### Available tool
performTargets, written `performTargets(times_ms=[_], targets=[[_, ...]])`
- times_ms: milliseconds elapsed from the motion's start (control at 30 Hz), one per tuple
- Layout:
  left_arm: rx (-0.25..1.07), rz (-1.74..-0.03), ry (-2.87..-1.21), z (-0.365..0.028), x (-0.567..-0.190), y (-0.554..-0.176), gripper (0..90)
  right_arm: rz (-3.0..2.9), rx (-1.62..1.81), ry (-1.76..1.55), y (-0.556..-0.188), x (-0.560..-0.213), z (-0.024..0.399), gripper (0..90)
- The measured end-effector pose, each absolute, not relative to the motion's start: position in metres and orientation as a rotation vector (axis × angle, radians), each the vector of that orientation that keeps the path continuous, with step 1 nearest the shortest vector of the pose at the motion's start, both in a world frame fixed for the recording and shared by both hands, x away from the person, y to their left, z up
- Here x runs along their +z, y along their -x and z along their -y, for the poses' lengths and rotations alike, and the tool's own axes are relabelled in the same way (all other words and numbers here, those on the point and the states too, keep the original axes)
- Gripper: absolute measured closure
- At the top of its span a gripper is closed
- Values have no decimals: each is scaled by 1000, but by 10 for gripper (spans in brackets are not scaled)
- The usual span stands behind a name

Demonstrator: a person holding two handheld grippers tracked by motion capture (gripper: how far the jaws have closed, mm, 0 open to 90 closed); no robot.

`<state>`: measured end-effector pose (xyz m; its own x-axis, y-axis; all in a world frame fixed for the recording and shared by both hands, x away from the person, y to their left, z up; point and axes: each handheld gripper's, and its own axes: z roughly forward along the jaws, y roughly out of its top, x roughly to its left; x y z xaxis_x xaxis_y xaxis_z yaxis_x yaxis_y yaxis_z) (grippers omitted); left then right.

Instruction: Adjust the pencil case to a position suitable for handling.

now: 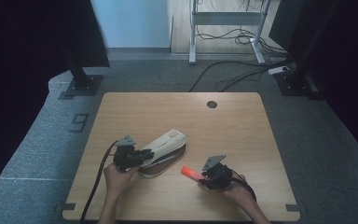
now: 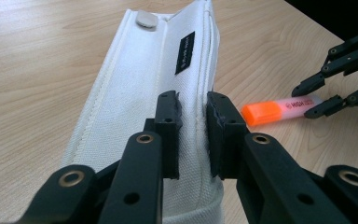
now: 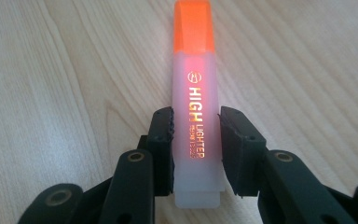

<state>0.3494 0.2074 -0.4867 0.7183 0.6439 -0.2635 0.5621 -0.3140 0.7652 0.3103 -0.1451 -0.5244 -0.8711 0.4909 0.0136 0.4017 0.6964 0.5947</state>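
Note:
A white fabric pencil case (image 1: 167,143) lies slantwise on the wooden table (image 1: 223,135), its dark inside showing along the lower edge. My left gripper (image 1: 145,155) is shut on the case's near end; in the left gripper view both pads pinch a fold of the case (image 2: 135,79) at the gripper (image 2: 193,135). To the right lies an orange-capped highlighter (image 1: 191,172), cap toward the case. My right gripper (image 1: 205,177) is shut on its pale barrel. The right gripper view has both pads of the gripper (image 3: 196,149) against the highlighter (image 3: 195,93), which rests flat on the wood.
A round cable hole (image 1: 212,104) sits near the table's far edge. Beyond the table, cables (image 1: 233,74) trail over grey carpet around a desk frame (image 1: 193,42). Black stands (image 1: 81,79) flank the table. The left gripper view also takes in the highlighter (image 2: 279,108).

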Motion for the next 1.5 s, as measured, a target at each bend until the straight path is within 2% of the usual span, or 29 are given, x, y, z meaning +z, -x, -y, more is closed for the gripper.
performTargets(times_ms=[700,1500], targets=[[120,-910,-1979,-206,-484,-346,762,-2720,972,-706,-329,-504,128,649],[93,-888,-1962,-203,-482,-344,763,-2782,956,-597,-361,-505,69,649]])
